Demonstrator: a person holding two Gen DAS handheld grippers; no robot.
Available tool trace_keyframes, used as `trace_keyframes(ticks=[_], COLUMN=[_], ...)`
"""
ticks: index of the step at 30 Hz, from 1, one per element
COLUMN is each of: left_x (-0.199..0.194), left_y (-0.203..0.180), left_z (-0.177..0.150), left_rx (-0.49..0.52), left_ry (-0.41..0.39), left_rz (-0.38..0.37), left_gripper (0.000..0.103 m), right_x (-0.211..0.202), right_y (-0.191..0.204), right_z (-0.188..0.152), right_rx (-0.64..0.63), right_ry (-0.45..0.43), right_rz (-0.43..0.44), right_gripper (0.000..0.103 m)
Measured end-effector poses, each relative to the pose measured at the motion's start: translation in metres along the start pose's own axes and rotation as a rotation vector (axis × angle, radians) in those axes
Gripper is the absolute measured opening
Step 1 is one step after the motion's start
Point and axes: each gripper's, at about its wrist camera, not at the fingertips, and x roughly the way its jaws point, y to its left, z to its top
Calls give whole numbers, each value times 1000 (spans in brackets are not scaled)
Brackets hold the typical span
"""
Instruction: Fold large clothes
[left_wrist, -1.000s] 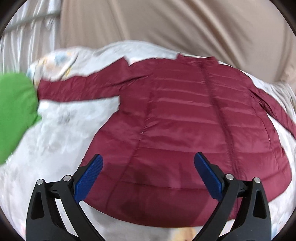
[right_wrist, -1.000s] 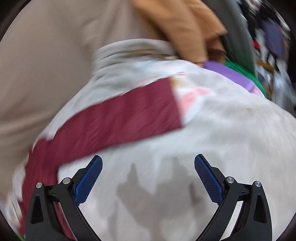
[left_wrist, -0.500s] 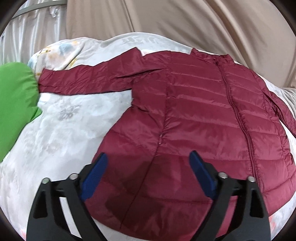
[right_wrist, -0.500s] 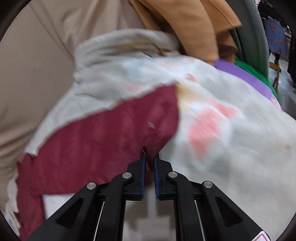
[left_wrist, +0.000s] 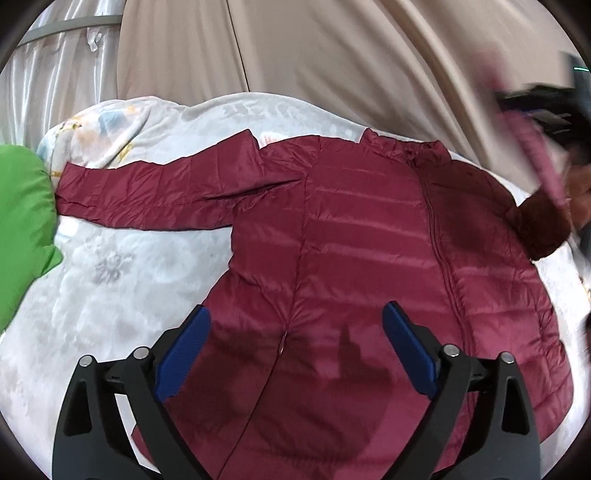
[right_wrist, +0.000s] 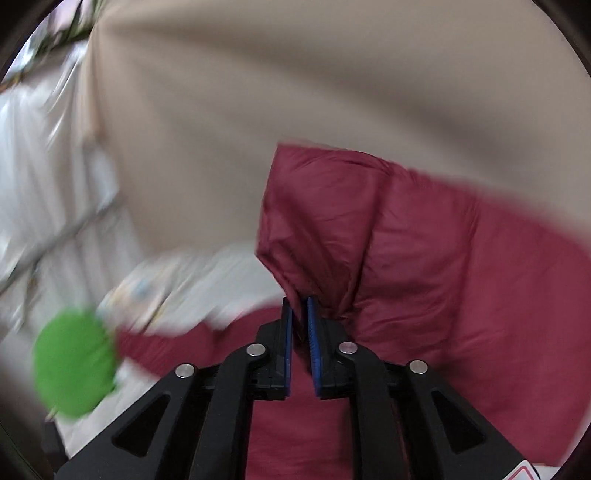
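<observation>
I had the maroon puffer jacket (left_wrist: 369, 258) spread front-up on the pale quilt (left_wrist: 122, 280), one sleeve (left_wrist: 147, 192) stretched toward the green cushion (left_wrist: 22, 229). My right gripper (right_wrist: 300, 310) pinched the other sleeve's cuff (right_wrist: 325, 229), jaws easing apart, carrying it over the body. My left gripper (left_wrist: 295, 354) hung wide and opening above the hem, empty. Next, I judged, lay that sleeve flat across the chest
</observation>
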Motion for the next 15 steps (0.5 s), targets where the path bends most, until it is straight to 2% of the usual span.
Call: trace_keyframes(ticks=[1, 2, 3, 5, 6, 8, 9, 10, 12, 15], left_x=[2, 5, 7, 13, 15, 24, 29, 36, 58, 95], left_y=[1, 3, 3, 8, 10, 14, 14, 13, 7, -10], left_z=[2, 5, 7, 13, 15, 25, 30, 37, 51, 65], left_rx=[-4, -8, -8, -13, -19, -39, -50, -61, -83, -100], left_ry=[3, 8, 13, 19, 19, 24, 29, 39, 78, 153], left_rz=[-12, -19, -18, -21, -27, -58, -75, -94, -144, -197], left_gripper=[92, 92, 92, 92, 92, 92, 92, 92, 92, 92], right_x=[39, 64, 81, 83, 75, 31, 12, -21, -72, -119], right_y=[12, 21, 28, 29, 27, 9, 1, -15, -58, -126], right_z=[-23, -44, -63, -79, -79, -68, -63, -56, -48, -46], right_rx=[-3, -15, -31, -38, -29, -7, -4, 5, 55, 200], right_ry=[88, 143, 181, 194, 183, 90, 40, -41, -125, -154], right_rz=[50, 61, 54, 68, 80, 91, 67, 17, -100, -265], right_gripper=[26, 28, 28, 28, 29, 41, 58, 69, 72, 73])
